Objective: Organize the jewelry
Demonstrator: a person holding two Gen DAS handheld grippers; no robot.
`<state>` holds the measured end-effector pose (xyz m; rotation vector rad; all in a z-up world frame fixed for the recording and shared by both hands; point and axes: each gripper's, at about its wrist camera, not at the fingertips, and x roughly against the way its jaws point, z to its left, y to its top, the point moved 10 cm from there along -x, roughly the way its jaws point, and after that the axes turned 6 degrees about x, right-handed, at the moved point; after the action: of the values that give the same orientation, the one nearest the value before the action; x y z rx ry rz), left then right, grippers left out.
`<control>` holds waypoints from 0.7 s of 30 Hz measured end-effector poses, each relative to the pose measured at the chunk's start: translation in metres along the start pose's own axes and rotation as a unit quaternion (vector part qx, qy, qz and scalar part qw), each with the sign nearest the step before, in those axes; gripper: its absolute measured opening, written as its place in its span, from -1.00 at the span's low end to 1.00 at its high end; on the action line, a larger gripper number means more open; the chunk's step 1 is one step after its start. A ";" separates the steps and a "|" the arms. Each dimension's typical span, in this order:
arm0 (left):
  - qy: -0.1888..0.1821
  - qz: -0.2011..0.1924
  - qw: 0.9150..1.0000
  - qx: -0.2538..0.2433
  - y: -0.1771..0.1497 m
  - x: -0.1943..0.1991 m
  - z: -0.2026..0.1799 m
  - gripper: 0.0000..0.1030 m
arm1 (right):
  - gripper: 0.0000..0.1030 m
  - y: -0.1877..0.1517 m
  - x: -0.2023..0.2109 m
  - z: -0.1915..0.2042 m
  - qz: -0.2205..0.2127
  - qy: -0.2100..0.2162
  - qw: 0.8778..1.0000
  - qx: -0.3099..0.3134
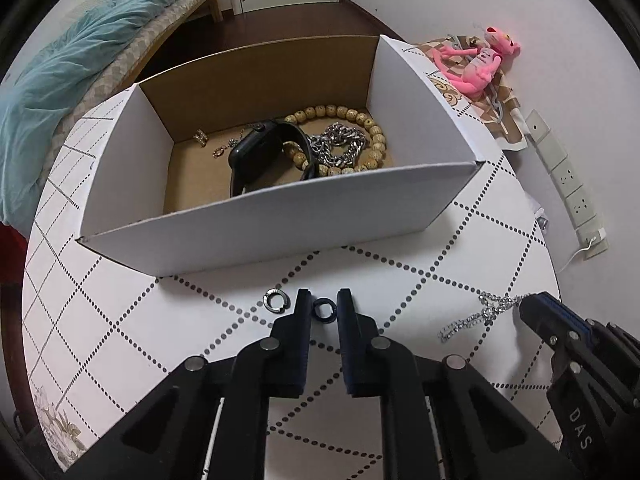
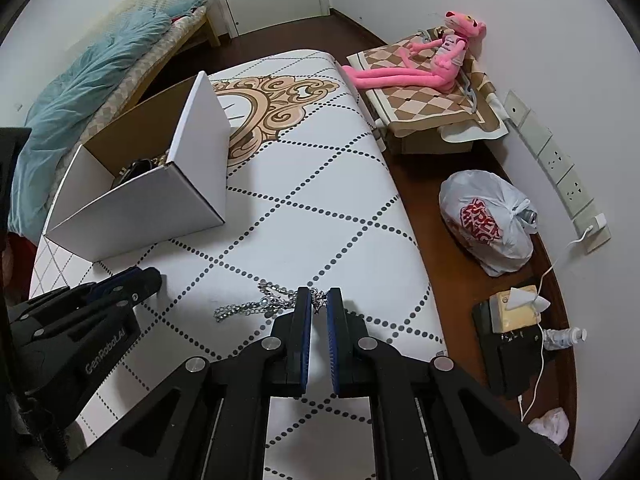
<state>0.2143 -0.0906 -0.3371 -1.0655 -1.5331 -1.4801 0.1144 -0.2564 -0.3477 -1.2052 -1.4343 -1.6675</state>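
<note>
The white box (image 1: 280, 216) holds beads (image 1: 340, 112), a watch (image 1: 256, 152) and a chain (image 1: 340, 144). The left hand-held gripper (image 1: 324, 306) pinches a dark ring (image 1: 324, 307); the right hand-held gripper (image 2: 319, 304) pinches a sparkly necklace (image 2: 256, 306). Only the right view shows a plastic bag (image 2: 486, 220).

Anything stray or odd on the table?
Nothing damaged. One silver ring lies loose on the tablecloth outside the box, just left of the left gripper, which is shut on a dark ring.
</note>
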 end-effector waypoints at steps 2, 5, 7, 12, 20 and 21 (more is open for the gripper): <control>-0.001 0.000 1.000 0.005 0.000 0.001 0.003 -0.81 | -0.84 0.000 0.001 0.001 -0.001 0.003 1.000 -0.001; -0.004 -0.003 1.000 0.011 0.001 0.006 0.008 -0.81 | -0.84 0.002 0.005 0.005 -0.005 0.009 1.000 0.000; -0.010 -0.010 1.000 0.013 0.004 0.014 0.009 -0.81 | -0.84 0.007 0.009 0.009 -0.009 0.017 1.000 -0.001; -0.026 -0.040 0.999 0.018 0.015 0.048 0.015 -0.81 | -0.84 0.023 0.031 0.021 -0.026 0.043 0.999 -0.001; -0.040 -0.104 0.993 0.025 0.051 0.118 0.033 -0.81 | -0.84 0.065 0.085 0.043 -0.074 0.089 0.993 0.010; -0.040 -0.111 0.993 0.024 0.055 0.125 0.035 -0.81 | -0.84 0.072 0.093 0.047 -0.081 0.095 0.992 0.011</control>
<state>0.2188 -0.0475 -0.2034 -0.9613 -1.7826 -1.5546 0.1532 -0.2171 -0.2342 -0.9096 -1.4597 -1.8172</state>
